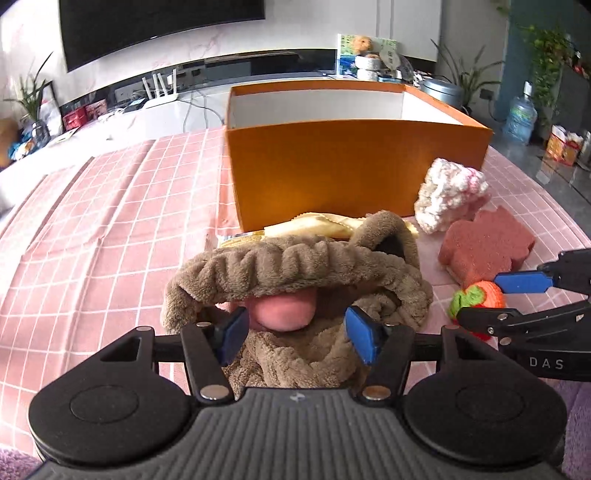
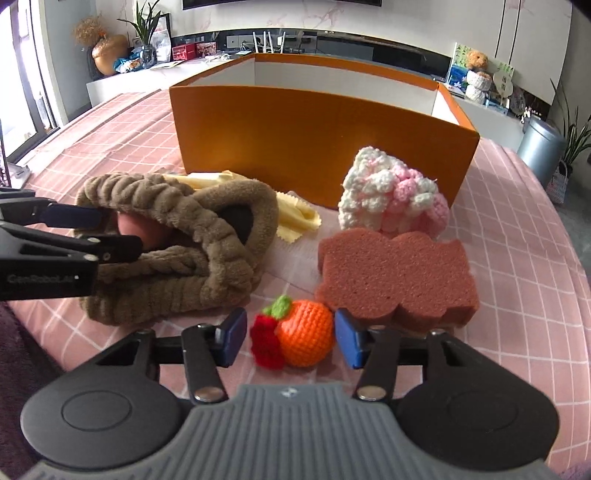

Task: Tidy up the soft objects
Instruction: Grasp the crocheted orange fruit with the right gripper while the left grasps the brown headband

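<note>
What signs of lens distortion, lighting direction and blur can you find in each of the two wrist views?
Left wrist view: fisheye bends the orange box rim and tablecloth grid; sunlight glows on the box front; the brown plush headband close to the lens is sharp. Right wrist view: straight edges curve too; bright window at left; the crocheted orange looks slightly soft.

Home living room: wall television [image 1: 162, 26], media console [image 2: 369, 48], houseplants [image 1: 31, 98].

A white router [image 1: 159, 88] sits below the dark television [image 1: 155, 26].
</note>
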Available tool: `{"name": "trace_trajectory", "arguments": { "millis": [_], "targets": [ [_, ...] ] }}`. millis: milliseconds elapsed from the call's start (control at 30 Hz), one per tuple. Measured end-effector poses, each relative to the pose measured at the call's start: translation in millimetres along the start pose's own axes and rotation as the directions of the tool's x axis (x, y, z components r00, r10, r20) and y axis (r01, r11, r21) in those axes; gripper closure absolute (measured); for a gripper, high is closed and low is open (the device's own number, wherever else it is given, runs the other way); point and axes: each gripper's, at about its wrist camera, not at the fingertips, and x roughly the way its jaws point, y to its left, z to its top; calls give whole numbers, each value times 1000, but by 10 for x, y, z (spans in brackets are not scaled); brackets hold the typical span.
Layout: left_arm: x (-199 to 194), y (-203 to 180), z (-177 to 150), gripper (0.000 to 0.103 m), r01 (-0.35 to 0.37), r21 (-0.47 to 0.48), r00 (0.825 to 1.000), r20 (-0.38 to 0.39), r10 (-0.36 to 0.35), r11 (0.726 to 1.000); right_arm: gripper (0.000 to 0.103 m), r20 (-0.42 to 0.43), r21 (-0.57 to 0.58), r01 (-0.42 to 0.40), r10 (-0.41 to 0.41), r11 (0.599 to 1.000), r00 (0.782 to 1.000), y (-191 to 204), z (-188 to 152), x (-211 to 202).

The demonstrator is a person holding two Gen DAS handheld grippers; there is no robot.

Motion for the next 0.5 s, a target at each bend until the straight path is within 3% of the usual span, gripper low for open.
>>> {"name": "trace_trajectory", "arguments": {
  "millis": [167,500],
  "targets": [
    [-57,-3,17,31,-11,-1,1000,22,11,1000,62,13,-49,8,-8,999,1000,37,4,-26],
    [-327,-99,217,30,28,19,996,87,-30,999,63,96,-35,-16,20,999,995,-5,146,-367]
  ]
}}
